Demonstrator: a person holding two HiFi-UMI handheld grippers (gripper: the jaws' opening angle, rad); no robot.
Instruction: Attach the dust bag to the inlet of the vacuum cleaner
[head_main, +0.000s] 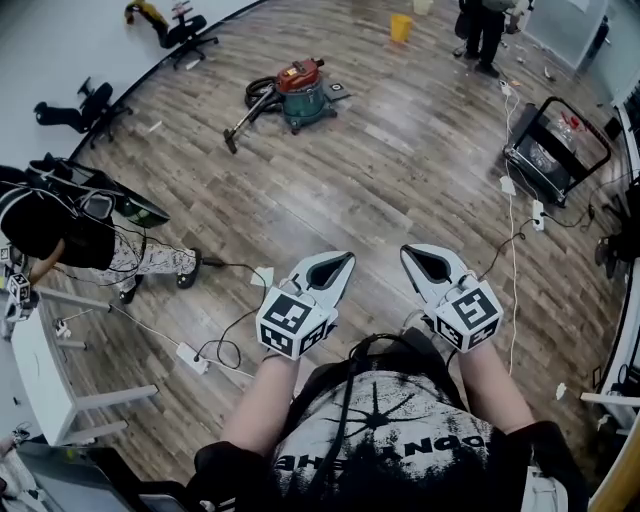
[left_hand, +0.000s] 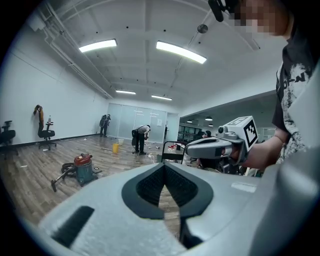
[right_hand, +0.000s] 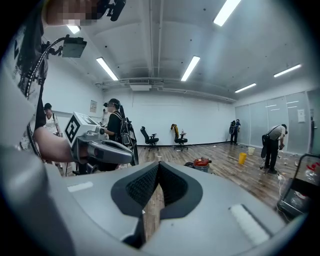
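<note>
The left gripper (head_main: 345, 260) has its jaws pressed together with nothing between them; in its own view only floor shows through the slit behind the tips. The right gripper (head_main: 410, 252) is the same, jaws closed and empty. Both are held side by side just in front of the person (head_main: 380, 430), near each other but apart, pointing forward and slightly down over the wood floor (head_main: 400, 190). The vacuum (head_main: 300, 90), a teal drum with a red top, stands upright well apart from them across the room. Its hose (head_main: 262, 95) is coiled beside it and the wand (head_main: 240, 128) lies on the floor toward the left. No dust bag can be made out in any view, neither in a gripper nor near the vacuum, and the inlet is too small to tell from here. A yellow bucket (head_main: 400, 27) and a black cart (head_main: 555, 140) sit farther off, to the side of the way to the vacuum. The task looks not yet begun, and this reads as the approach step. The next move likely calls for walking up to the vacuum, finding the bag and the inlet, then opening a gripper to take the bag by its collar.
</note>
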